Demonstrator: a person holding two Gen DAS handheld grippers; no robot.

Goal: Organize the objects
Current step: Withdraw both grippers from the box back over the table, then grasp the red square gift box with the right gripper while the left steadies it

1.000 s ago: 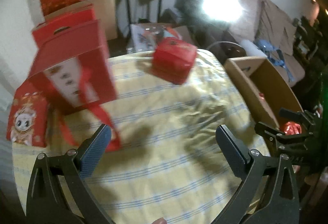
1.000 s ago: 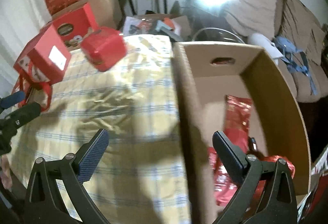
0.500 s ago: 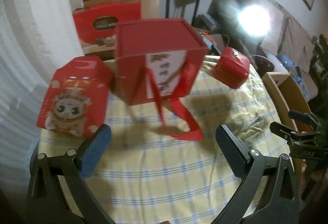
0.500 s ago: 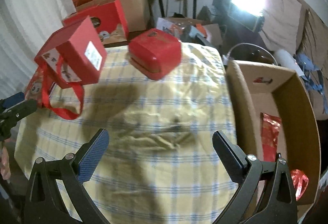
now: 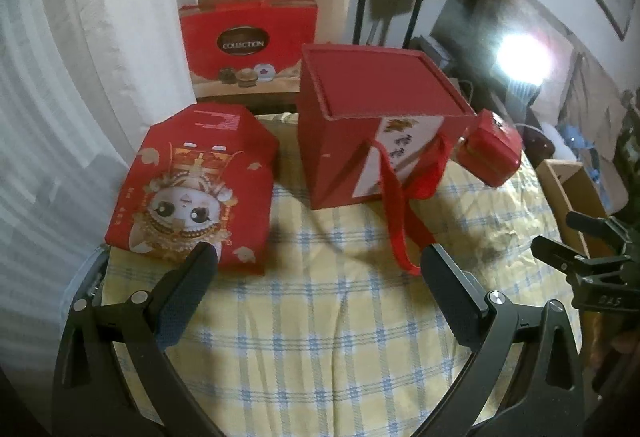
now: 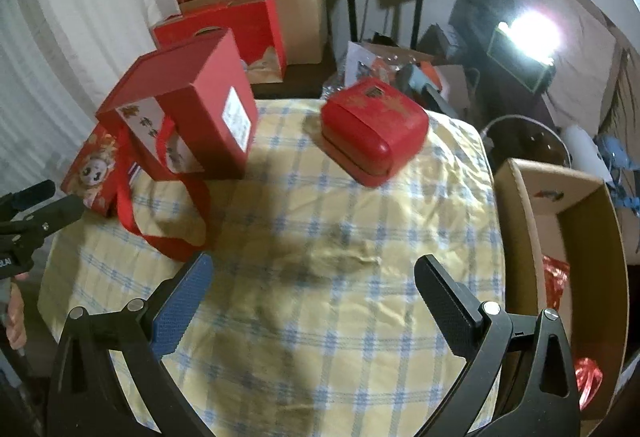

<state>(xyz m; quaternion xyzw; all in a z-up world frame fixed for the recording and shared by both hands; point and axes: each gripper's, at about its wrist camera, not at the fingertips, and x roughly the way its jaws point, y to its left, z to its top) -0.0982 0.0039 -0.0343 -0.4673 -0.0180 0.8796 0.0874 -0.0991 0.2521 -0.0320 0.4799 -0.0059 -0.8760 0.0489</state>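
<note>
Fingers (image 5: 202, 269) spread, ribboned box (image 5: 376, 125) upright

table (image 6: 320, 317): checked yellow cloth | on it: ribboned red box (image 6: 188, 117); cartoon packet (image 5: 192, 193); red case (image 6: 374, 127)

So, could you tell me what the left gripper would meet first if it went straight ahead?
Probably the red ribbon handle of the tall red gift box, which lies between the open left gripper fingers' line; depth is uncertain.
</note>
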